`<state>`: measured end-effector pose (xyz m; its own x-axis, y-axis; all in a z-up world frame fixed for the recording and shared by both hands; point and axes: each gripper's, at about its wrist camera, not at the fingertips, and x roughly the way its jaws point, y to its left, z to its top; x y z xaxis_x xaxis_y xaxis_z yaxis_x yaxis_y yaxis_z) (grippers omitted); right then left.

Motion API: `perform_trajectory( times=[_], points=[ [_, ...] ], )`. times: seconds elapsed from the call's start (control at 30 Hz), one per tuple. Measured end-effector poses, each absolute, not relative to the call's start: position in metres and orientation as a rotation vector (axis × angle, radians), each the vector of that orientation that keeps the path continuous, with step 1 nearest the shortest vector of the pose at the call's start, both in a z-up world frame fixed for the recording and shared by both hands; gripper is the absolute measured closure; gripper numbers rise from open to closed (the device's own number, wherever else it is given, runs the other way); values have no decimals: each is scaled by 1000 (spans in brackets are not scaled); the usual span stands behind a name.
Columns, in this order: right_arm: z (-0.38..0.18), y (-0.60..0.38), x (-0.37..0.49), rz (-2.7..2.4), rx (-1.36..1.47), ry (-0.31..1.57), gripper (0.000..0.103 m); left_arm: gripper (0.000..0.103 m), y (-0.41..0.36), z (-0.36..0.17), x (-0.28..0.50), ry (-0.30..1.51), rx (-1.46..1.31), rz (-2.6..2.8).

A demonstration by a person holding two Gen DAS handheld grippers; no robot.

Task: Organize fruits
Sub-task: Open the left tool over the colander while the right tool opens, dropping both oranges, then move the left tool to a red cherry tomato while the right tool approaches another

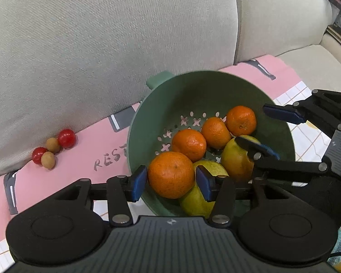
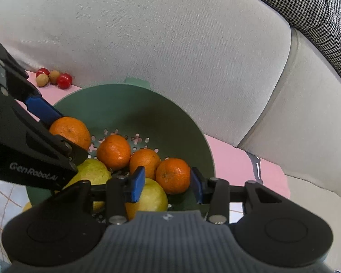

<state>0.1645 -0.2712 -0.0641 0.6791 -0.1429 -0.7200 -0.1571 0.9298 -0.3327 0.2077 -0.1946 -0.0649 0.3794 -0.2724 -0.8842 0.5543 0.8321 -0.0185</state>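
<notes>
A: Where is the left gripper [image 1: 172, 183] right now?

B: I've got it pointing steeply down over the near rim of the green strainer [image 1: 193, 86]. Its pads flank the big orange [image 1: 171, 174], one close on each side, but I see no squeeze, so I read the jaws as spread, and the orange as resting on the yellow-green fruit [image 1: 196, 202] under it

A: And the right gripper [image 2: 168, 184]?

B: Also spread, also over the strainer. The end orange [image 2: 173, 175] lies just ahead of its pads and there's a clear gap on the left side, so it pinches nothing

A: What's left outside the strainer?

B: The small red and brown fruits [image 1: 53, 149], a tight cluster on the pink mat [image 1: 79, 161], tucked against the sofa back [image 1: 102, 45]

A: Which way from you?

B: Ahead and well off to the left of the left gripper, with the strainer beside them. From the right gripper they're further left again, and the left gripper stands in the way. So my left hand is the nearer one, I'd say

A: Any axis to line up on?

B: Each piece is round, so no. The cluster runs roughly along the foot of the sofa back, so I'd come in from the mat side with the jaws across it
</notes>
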Motion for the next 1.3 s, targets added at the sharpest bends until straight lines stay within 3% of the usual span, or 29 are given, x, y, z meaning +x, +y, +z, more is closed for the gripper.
perform_trajectory(
  times=[0.2, 0.4, 0.83, 1.3],
  points=[
    [-49, -266, 154, 6, -359, 804, 33, 40, -181, -42, 197, 1001, 273, -527],
    [-26, -256, 140, 7, -300, 768, 21, 38, -152, -15, 182, 931, 221, -478],
    [4, -207, 96, 73, -176, 745, 17, 37, -75, 43, 150, 767, 175, -341],
    [15, -143, 89, 161, -165, 729, 13, 36, 10, 71, 133, 679, 325, -140]
  ],
)
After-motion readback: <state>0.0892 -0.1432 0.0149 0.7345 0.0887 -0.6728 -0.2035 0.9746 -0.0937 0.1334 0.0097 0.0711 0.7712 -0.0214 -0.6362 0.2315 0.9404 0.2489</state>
